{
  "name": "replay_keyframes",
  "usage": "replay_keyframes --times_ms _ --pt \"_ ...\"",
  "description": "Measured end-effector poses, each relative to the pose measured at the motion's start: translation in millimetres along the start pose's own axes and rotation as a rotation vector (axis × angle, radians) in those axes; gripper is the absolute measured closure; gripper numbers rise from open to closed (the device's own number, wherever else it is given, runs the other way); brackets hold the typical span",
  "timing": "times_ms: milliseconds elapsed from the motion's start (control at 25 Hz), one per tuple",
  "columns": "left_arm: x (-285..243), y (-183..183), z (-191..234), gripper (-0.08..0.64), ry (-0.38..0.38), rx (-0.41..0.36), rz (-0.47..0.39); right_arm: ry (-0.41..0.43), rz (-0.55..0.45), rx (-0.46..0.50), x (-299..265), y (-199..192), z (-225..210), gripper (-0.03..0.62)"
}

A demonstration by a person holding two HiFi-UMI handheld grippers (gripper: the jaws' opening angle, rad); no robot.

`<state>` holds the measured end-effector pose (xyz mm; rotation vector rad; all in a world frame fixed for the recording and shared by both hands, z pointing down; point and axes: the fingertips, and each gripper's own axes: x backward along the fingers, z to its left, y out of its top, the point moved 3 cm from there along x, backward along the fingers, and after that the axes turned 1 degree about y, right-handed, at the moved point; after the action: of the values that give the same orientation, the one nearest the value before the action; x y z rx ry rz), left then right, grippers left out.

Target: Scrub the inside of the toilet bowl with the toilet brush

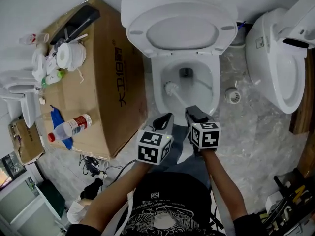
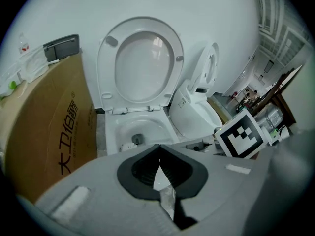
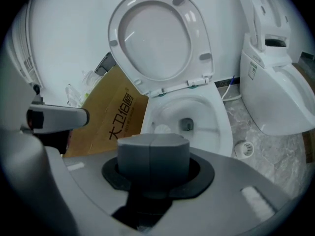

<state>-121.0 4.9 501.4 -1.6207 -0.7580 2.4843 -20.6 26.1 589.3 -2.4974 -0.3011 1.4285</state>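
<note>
A white toilet (image 1: pixel 215 93) stands with its seat and lid (image 1: pixel 182 31) raised. The toilet brush (image 1: pixel 172 88) has its white head down in the bowl, left of the drain hole, and its dark handle slants back toward me. My right gripper (image 1: pixel 193 113) is shut on the handle's end, which shows as a grey stub (image 3: pixel 153 154) between its jaws, with the brush head (image 3: pixel 161 129) beyond. My left gripper (image 1: pixel 166 121) hovers by the bowl's front rim, shut with nothing in it. From the left gripper (image 2: pixel 158 149) view, the bowl (image 2: pixel 114 132) and brush head (image 2: pixel 129 145) lie ahead.
A large cardboard box (image 1: pixel 106 90) stands against the toilet's left side, carrying a paper roll (image 1: pixel 70 56) and a plastic bottle (image 1: pixel 70 128). A second white toilet (image 1: pixel 275 58) is at the right. A floor drain (image 1: pixel 233 95) sits between them. Cables (image 1: pixel 93 167) lie on the floor at lower left.
</note>
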Motion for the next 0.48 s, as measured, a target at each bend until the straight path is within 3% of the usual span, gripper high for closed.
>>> replay_keyframes --times_ms 480 --pt "-11.3 13.4 -1.0 0.565 -0.040 -0.078 0.033 -0.020 -0.109 -0.057 -16.5 48.6 -14.0 0.440"
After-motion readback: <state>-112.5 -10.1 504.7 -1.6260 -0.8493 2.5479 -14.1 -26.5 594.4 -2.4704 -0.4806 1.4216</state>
